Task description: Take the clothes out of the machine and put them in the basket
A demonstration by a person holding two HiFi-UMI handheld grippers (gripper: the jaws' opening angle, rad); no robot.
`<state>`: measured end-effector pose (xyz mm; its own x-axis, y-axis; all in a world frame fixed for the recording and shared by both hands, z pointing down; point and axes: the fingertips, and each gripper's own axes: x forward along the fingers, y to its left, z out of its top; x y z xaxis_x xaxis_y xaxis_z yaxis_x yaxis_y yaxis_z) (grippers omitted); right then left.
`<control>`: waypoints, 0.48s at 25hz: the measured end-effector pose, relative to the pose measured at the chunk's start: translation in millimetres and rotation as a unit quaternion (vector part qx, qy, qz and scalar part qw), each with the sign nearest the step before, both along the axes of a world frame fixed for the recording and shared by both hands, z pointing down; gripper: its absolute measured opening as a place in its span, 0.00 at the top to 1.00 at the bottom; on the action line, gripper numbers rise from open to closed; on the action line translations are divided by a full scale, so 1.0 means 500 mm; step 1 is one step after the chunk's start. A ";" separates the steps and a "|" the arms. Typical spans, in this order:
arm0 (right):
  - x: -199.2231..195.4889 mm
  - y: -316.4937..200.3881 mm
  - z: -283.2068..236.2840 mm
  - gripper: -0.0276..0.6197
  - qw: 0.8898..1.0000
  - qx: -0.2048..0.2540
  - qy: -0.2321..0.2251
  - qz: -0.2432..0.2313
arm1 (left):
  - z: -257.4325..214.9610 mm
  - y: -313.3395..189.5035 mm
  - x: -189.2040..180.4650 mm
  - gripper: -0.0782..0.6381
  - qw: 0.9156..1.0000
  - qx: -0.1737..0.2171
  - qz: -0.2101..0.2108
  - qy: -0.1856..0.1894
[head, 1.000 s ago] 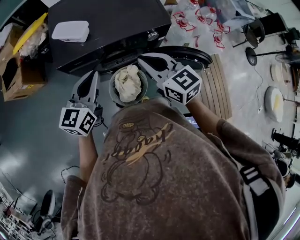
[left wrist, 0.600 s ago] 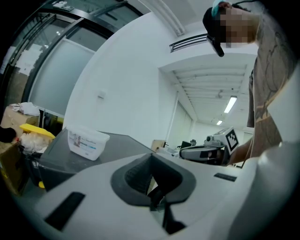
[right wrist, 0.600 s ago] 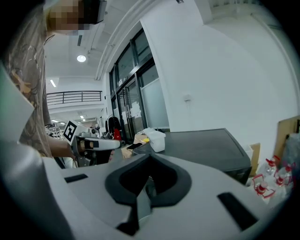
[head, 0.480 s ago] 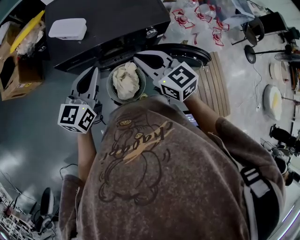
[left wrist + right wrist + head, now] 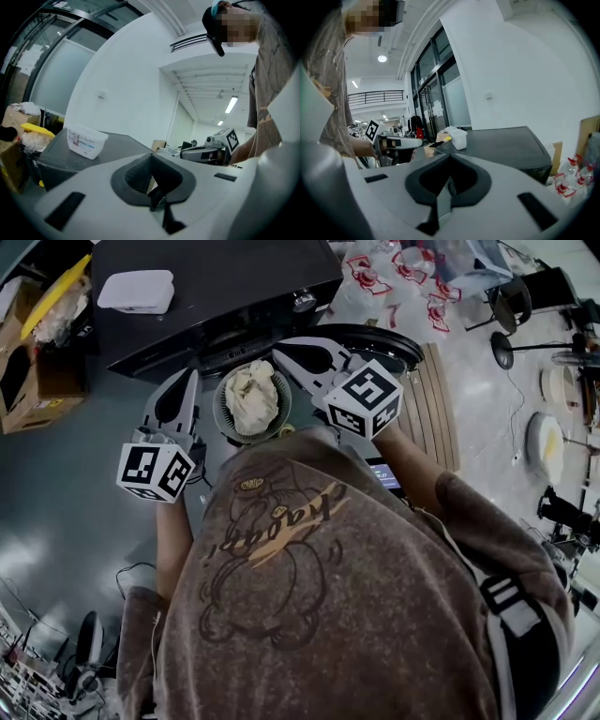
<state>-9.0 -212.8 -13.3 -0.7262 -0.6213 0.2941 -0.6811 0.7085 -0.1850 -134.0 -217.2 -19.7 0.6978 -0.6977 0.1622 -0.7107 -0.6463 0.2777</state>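
— Where have the clothes got to?
— A cream bundle of clothes (image 5: 251, 395) lies in the round basket (image 5: 223, 418). Looking down, I see the basket just in front of the black machine (image 5: 216, 287), between my two grippers.
— Is your left gripper holding any of it?
— No. My left gripper (image 5: 190, 382) has its jaws pressed together with nothing between them. It sits to the left of the basket and points towards the machine.
— And the right one?
— The same. My right gripper (image 5: 281, 351) has its jaws closed flat on each other and is empty. It hangs by the basket's right rim.
— Anything on the machine?
— A white tub (image 5: 139, 290) stands on its top, near the left end.
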 end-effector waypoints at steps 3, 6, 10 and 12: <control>0.004 0.002 0.003 0.96 1.000 0.002 -0.003 0.010 | -0.001 0.000 -0.006 0.88 1.000 0.002 -0.008 0.002; 0.005 0.000 0.002 0.96 1.000 0.002 -0.009 0.021 | -0.004 -0.001 -0.012 0.88 1.000 0.002 -0.017 0.002; -0.001 -0.002 -0.002 0.96 0.999 0.005 -0.017 0.027 | -0.001 0.001 -0.018 0.88 1.000 -0.001 -0.025 0.000; -0.003 -0.004 -0.003 0.96 0.999 0.008 -0.019 0.027 | 0.002 0.002 -0.021 0.88 1.000 -0.002 -0.030 -0.001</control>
